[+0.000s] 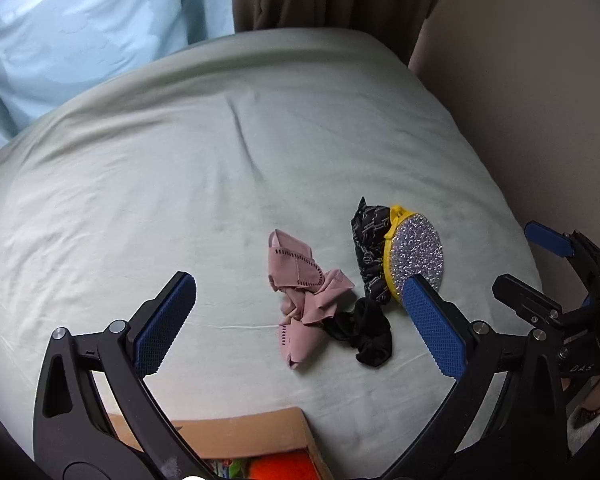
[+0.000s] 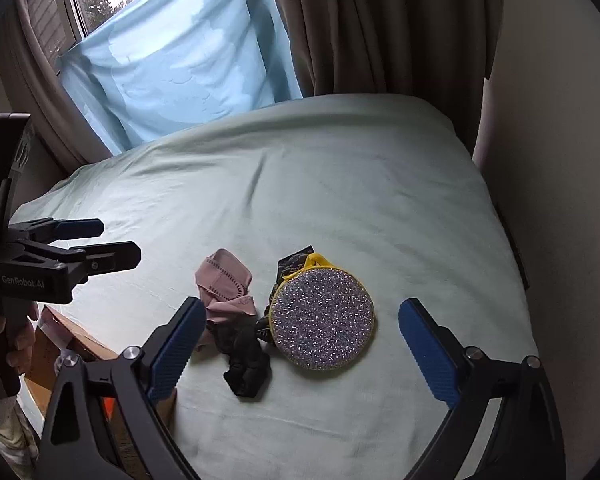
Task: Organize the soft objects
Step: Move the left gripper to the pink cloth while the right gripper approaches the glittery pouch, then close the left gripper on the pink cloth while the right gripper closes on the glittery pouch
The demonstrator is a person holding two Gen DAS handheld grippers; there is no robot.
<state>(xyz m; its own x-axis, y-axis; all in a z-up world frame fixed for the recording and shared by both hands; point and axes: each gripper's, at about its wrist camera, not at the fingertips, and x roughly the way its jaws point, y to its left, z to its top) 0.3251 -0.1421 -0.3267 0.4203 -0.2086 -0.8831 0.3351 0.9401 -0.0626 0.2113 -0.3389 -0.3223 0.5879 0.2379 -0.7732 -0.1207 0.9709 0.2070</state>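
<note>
Soft objects lie in a small cluster on the pale green bed (image 1: 180, 160), toward its near right part. Furthest left in the cluster is a crumpled pink cloth (image 1: 304, 296), with rows of small dark holes along its seams. A black scrunched fabric piece (image 1: 370, 334) touches its lower right edge. Right of those, a dark patterned cloth (image 1: 370, 248) lies partly under a round sequined pouch (image 1: 418, 252) with a yellow rim, which rests flat on the sheet.

At the bed's near edge, left of the cluster, an open cardboard box (image 1: 252, 432) shows something orange inside.

The left hand-held gripper (image 1: 296, 322) hovers above the pink cloth with its blue-padded fingers wide apart, holding nothing. The right hand-held gripper (image 2: 300, 350) hovers over the black piece and the pouch, its fingers likewise spread wide and empty. In the right wrist view a person's hand (image 2: 18, 344) grips the left tool's handle.

Beyond the bed hang a light blue sheet (image 2: 188, 52) over a window and a brown curtain (image 2: 380, 20).
</note>
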